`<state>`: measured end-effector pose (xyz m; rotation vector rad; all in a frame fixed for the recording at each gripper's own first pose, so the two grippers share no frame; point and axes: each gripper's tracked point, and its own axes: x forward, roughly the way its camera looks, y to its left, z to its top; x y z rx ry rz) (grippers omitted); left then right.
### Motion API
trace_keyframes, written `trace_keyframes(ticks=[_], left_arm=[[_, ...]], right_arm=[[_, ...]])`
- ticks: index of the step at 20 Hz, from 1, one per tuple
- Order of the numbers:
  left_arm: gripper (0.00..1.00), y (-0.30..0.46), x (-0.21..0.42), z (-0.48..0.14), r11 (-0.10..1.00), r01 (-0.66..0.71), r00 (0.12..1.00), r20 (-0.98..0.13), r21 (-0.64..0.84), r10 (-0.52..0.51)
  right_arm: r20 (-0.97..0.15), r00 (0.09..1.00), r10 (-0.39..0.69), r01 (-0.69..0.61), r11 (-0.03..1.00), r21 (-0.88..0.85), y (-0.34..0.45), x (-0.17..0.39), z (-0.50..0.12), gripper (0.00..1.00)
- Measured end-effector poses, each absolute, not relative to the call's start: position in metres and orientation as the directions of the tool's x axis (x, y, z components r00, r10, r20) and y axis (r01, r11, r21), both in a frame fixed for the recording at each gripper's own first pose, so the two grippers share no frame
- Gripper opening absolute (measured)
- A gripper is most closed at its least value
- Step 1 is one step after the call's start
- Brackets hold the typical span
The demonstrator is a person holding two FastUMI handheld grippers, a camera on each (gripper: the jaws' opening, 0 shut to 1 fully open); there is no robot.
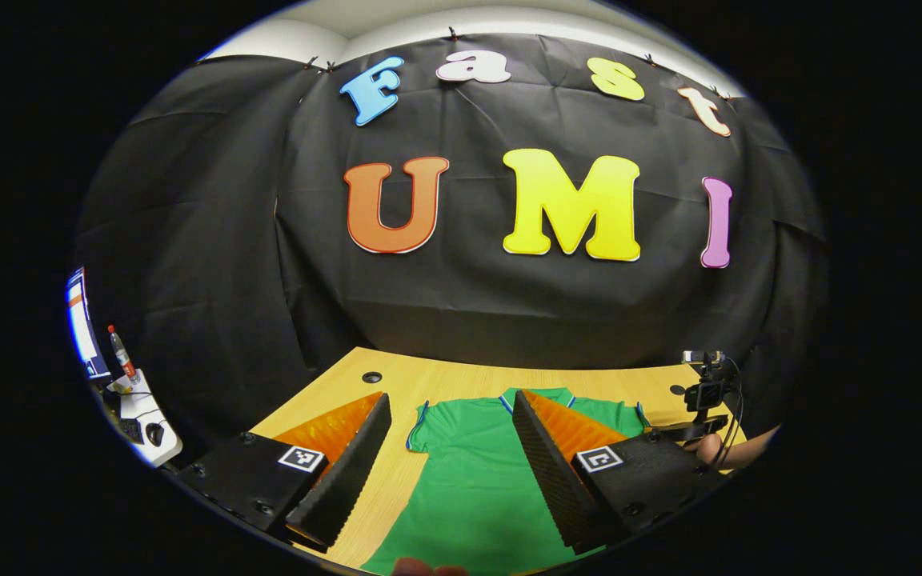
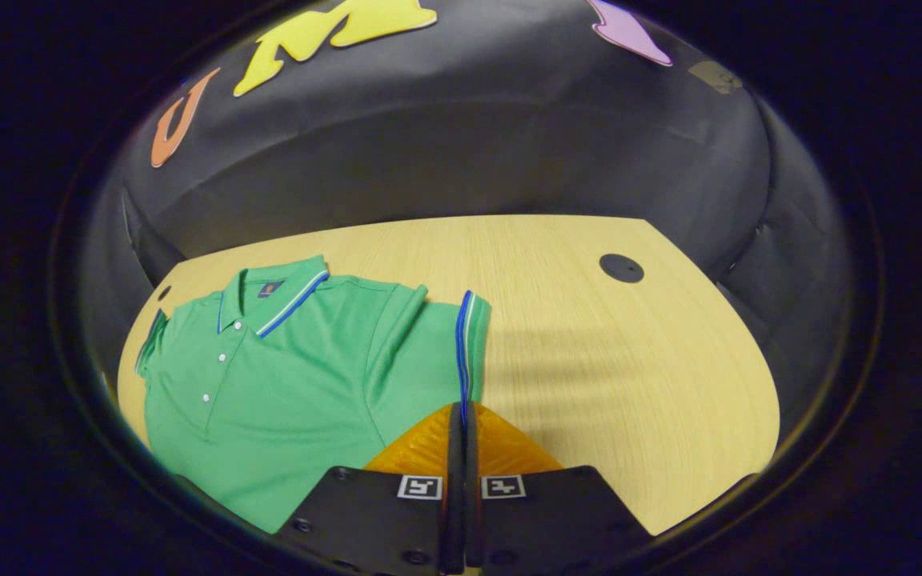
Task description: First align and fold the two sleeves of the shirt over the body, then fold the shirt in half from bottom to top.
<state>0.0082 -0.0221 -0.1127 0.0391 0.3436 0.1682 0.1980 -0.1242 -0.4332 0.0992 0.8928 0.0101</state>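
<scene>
A green polo shirt (image 2: 285,376) lies flat, front up, on the wooden table (image 2: 589,344), collar toward the booth wall. Its sleeve (image 2: 429,344) with a blue-and-white cuff stretches out sideways. My right gripper (image 2: 461,408) is shut, and the cuff's edge runs in between its fingertips. In the left gripper view the shirt (image 1: 469,472) lies below my left gripper (image 1: 451,396), which hovers open over the chest with nothing between its fingers. The right gripper (image 1: 705,396) shows at the shirt's far sleeve, held by a hand (image 1: 737,448).
The table has a round cable hole on each side (image 2: 621,267) (image 1: 371,376). Bare wood stretches beyond the held sleeve. Past the table's left edge, a bottle (image 1: 121,352) and small desk items stand on a side surface. Black cloth closes off the back.
</scene>
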Motion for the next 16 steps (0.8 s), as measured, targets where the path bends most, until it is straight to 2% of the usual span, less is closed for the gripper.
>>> trace_keyframes(ticks=[6, 10, 16], left_arm=[[0.98, 0.007, -0.001, -0.107, 0.975, -0.210, 0.926, -0.307, 0.069, 0.221], [0.99, 0.032, -0.018, -0.107, 0.962, -0.271, 0.912, -0.311, 0.038, 0.270], [0.99, 0.074, -0.047, -0.097, 0.943, -0.328, 0.896, -0.297, 0.055, 0.329]], right_arm=[[-0.723, 0.685, 0.088, 0.015, 0.991, 0.135, -0.112, 0.211, -0.383, 0.03], [-0.684, 0.714, 0.147, -0.064, 0.987, 0.145, -0.064, 0.220, -0.351, 0.03], [-0.702, 0.673, 0.234, -0.184, 0.972, 0.147, 0.024, 0.222, -0.362, 0.03]])
